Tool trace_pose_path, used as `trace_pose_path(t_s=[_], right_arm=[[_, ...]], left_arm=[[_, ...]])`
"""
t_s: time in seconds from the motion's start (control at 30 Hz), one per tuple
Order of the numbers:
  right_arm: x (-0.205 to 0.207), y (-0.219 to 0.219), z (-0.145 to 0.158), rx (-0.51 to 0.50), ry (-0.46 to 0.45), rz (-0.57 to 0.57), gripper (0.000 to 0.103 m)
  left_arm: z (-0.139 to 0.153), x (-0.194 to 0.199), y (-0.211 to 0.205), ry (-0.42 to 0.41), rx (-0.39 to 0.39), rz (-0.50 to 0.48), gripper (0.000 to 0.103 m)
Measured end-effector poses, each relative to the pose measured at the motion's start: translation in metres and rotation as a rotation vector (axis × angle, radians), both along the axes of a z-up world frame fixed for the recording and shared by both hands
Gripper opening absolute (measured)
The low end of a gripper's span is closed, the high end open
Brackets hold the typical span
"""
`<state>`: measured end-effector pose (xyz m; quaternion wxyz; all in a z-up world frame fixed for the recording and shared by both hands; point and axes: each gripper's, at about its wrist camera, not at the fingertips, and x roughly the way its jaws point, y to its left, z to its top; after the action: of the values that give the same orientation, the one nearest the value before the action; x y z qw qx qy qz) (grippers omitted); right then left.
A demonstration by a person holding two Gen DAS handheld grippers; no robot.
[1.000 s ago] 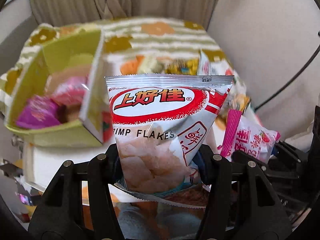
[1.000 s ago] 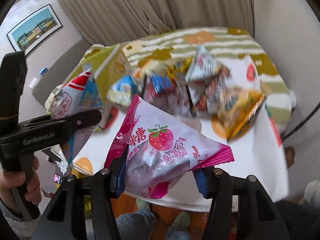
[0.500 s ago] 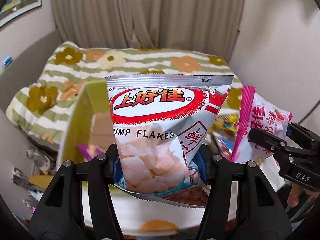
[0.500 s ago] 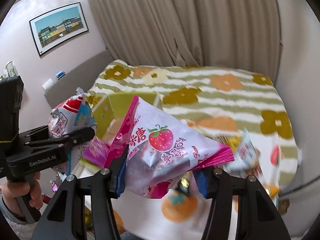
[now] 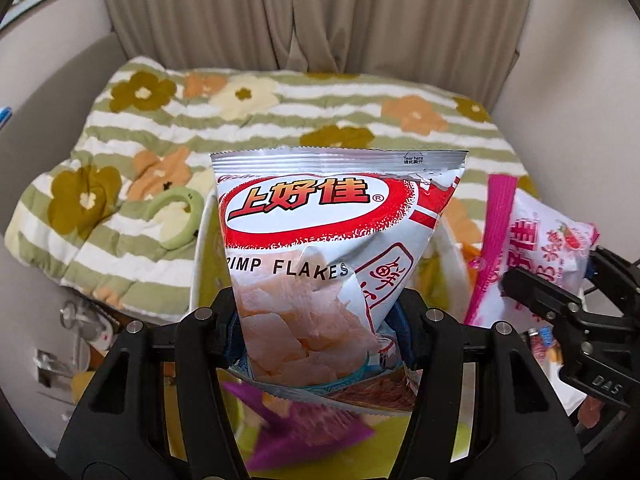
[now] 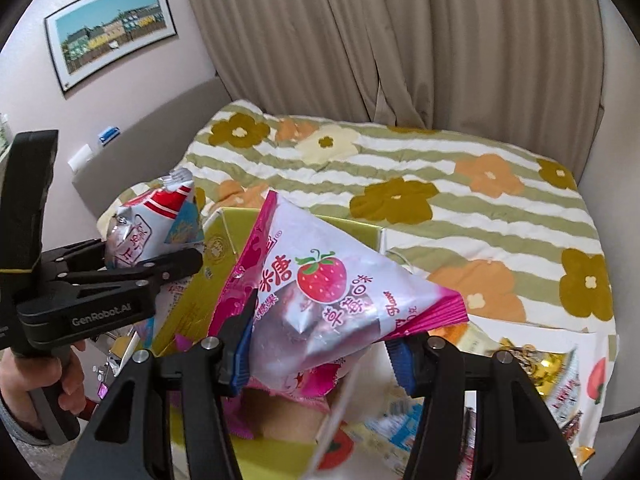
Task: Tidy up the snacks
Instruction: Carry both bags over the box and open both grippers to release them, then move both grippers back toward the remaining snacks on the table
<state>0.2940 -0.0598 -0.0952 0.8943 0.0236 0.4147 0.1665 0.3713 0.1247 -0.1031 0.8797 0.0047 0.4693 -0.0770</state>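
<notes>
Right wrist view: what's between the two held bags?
The green box's open corner and wall show between the shrimp flakes bag and the strawberry candy bag.

I am working in a home bedroom. A bed with a green-striped floral quilt [image 6: 460,200] fills the far side. Beige curtains [image 6: 380,40] hang behind it, and a framed town picture [image 6: 112,26] is mounted on the left wall above a grey headboard [image 6: 160,128].
</notes>
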Motion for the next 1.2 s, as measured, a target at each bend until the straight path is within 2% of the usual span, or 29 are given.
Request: trace_pose_path(t_s=[0.23, 0.27, 0.33, 0.4, 0.43, 0.83, 1.03, 1.07, 1.1, 1.13, 1.17, 1.2], right_arm=[[0.036, 0.016, -0.028, -0.028, 0.082, -0.044, 0.052], [0.039, 0.018, -0.030, -0.032, 0.089, -0.049, 0.052], [0.045, 0.019, -0.035, -0.040, 0.102, -0.062, 0.052], [0.050, 0.021, -0.039, -0.044, 0.112, -0.074, 0.052], [0.053, 0.022, -0.041, -0.045, 0.119, -0.081, 0.052], [0.069, 0.040, -0.058, -0.082, 0.165, -0.071, 0.052], [0.084, 0.050, -0.067, -0.087, 0.196, -0.069, 0.053], [0.085, 0.051, -0.067, -0.086, 0.194, -0.068, 0.055], [0.085, 0.052, -0.068, -0.080, 0.186, -0.065, 0.068], [0.085, 0.052, -0.067, -0.074, 0.176, -0.062, 0.092], [0.083, 0.053, -0.066, -0.069, 0.159, -0.056, 0.101], [0.081, 0.054, -0.063, -0.070, 0.136, -0.050, 0.103]], left_arm=[[-0.054, 0.049, 0.007, 0.114, 0.021, -0.043, 0.055], [-0.059, 0.055, 0.007, 0.125, 0.023, -0.047, 0.058], [-0.068, 0.062, 0.008, 0.143, 0.034, -0.058, 0.069], [-0.070, 0.066, 0.009, 0.133, 0.051, -0.062, 0.098], [-0.069, 0.065, 0.011, 0.118, 0.047, -0.065, 0.100], [-0.069, 0.032, 0.053, 0.129, -0.040, -0.021, 0.101], [-0.066, 0.027, 0.062, 0.116, -0.037, -0.008, 0.101], [-0.066, 0.027, 0.062, 0.114, -0.035, -0.007, 0.101], [-0.066, 0.025, 0.062, 0.114, -0.033, -0.007, 0.101], [-0.066, 0.025, 0.062, 0.116, -0.031, -0.007, 0.101], [-0.067, 0.023, 0.062, 0.119, -0.029, -0.006, 0.101], [-0.067, 0.021, 0.062, 0.119, -0.029, -0.006, 0.101]])
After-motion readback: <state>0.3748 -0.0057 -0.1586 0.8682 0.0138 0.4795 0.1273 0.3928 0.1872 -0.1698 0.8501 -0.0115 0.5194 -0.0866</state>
